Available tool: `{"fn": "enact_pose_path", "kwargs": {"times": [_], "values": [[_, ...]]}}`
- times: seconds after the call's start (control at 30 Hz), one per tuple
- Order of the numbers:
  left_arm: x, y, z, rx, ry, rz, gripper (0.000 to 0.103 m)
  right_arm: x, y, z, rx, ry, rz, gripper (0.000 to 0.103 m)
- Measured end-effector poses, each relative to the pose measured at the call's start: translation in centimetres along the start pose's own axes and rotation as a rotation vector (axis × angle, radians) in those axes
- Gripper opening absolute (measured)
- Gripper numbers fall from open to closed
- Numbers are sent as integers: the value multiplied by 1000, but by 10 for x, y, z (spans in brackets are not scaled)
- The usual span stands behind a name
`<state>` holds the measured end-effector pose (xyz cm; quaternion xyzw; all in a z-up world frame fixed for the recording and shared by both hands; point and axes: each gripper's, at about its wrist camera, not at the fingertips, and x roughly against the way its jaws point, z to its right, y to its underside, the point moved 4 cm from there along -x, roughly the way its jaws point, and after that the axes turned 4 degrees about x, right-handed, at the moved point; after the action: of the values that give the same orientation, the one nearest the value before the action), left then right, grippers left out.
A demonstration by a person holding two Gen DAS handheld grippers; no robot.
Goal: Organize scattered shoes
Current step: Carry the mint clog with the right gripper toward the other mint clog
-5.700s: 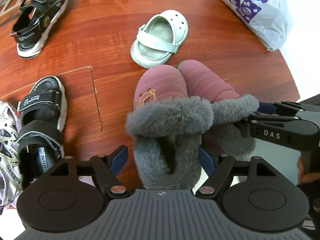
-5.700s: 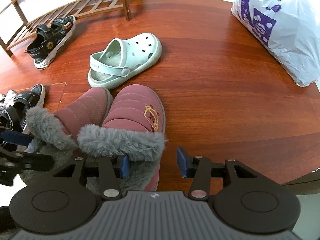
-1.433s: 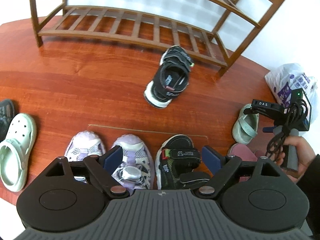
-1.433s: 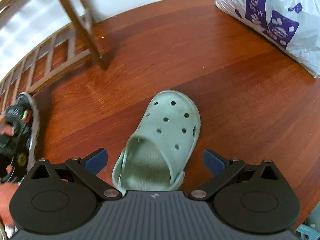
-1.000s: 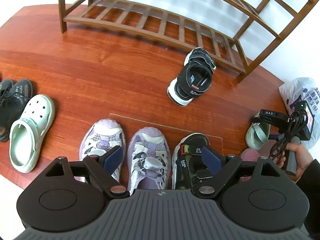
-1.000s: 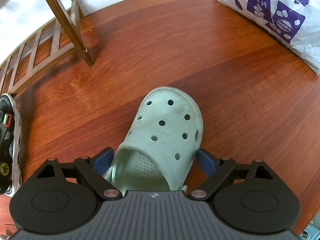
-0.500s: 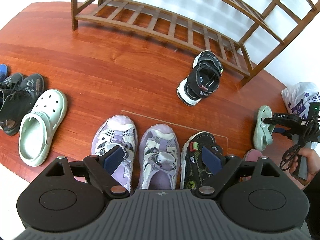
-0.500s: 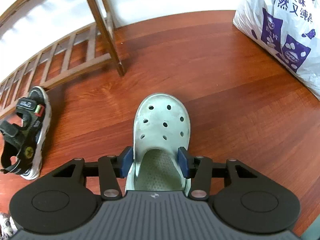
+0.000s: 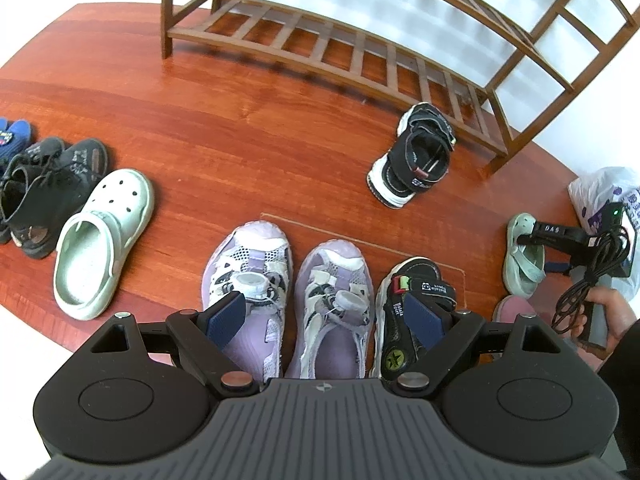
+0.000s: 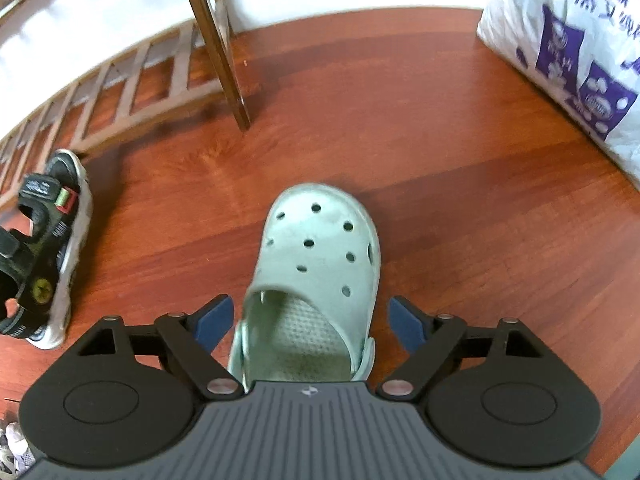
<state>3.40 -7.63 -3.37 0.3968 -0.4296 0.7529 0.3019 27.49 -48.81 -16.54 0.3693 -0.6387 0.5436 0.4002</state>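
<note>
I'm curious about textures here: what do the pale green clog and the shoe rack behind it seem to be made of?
The pale green clog looks like moulded foam or rubbery plastic: one seamless matte piece with punched round holes and a thick soft rim. The shoe rack looks like wood, stained brown with a slight sheen: thin slats on square legs. Grain is hard to make out, so a wood-look finish is possible.

Between the fingers (image 10: 408, 322), a matt, smooth rubbery clog (image 10: 316, 280) lies on the glossy red wood floor (image 10: 460, 208); beyond them, a crinkled shiny plastic bag (image 10: 568, 48).
</note>
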Motion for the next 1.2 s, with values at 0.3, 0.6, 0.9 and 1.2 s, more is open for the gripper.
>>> {"fn": "enact_pose_path", "kwargs": {"times": [0.3,0.6,0.9,1.2], "values": [[6,5,-9,44,-25,14,87,-22,0,-5,16,6,-42,84],[11,5,-15,43,-20,25,87,-6,1,-14,41,0,9,78],[16,8,-25,29,14,23,87,49,10,-35,65,-59,86,77],[24,13,-48,11,39,21,87,100,37,-82,104,-142,107,77]]}}
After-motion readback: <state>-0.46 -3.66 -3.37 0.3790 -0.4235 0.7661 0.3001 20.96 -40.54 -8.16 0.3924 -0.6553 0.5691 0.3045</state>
